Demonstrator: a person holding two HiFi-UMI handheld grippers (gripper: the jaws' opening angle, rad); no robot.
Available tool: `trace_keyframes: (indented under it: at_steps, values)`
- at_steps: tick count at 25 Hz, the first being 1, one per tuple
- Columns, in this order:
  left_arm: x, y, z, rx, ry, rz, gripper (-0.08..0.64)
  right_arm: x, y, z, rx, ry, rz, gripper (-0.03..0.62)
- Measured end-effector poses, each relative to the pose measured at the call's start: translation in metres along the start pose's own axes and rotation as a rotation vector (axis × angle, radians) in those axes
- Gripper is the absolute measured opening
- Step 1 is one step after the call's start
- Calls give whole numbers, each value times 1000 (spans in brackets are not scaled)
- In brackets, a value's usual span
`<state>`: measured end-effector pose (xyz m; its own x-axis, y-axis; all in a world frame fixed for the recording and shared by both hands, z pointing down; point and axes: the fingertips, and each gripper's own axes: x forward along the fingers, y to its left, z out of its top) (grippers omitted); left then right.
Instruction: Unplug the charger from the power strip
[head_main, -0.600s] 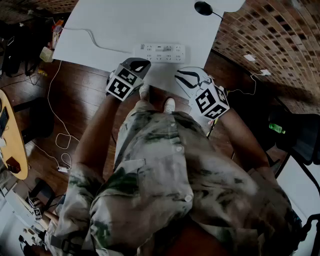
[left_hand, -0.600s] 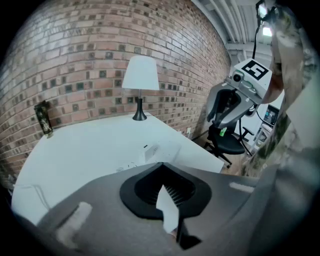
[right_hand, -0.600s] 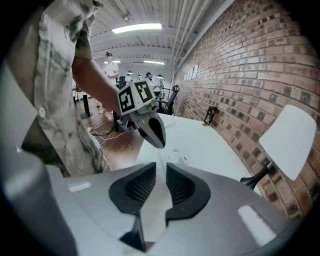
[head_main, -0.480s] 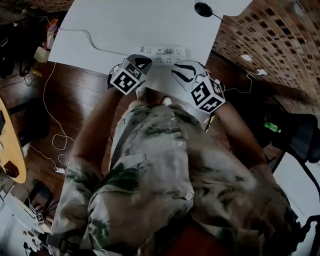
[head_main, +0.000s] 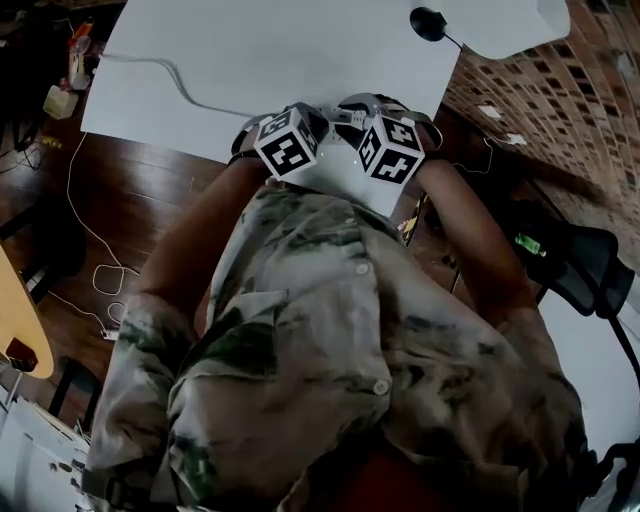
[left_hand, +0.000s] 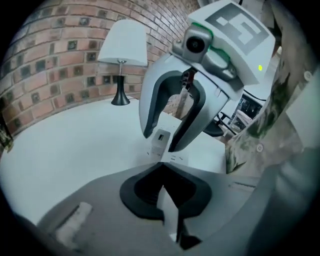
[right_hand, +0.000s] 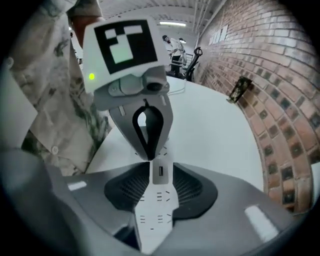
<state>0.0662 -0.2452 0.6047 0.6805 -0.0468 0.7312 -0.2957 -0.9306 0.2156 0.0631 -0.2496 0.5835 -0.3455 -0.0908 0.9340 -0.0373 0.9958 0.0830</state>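
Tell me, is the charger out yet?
Not yet. Done: both grippers are at the strip. In hand: the left gripper, shut, seems to press on it; the right gripper has its jaws either side of the charger, grip unclear. Left: pull the charger out; it's still plugged in.

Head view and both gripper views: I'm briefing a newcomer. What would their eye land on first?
The grey left gripper and right gripper, each topped by a marker cube, meet nose to nose over the long white power strip at the white table's near edge. The left's jaws are together, tips at the strip; the right's stand either side of the small white charger, contact unclear. A white-shaded lamp stands by the brick wall.
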Motion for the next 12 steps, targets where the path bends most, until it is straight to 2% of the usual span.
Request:
trace_keyframes:
  at_steps: [2, 5, 12]
  values:
    - [-1, -2, 0, -12, -26, -36, 2, 9, 4, -2, -17, 44, 53, 130]
    - [-2, -4, 1, 6, -38, -51, 0, 13, 9, -3, -25, 80, 107, 108]
    - [0, -5, 0, -5, -6, -94, -2, 15, 10, -4, -23, 142, 154, 104]
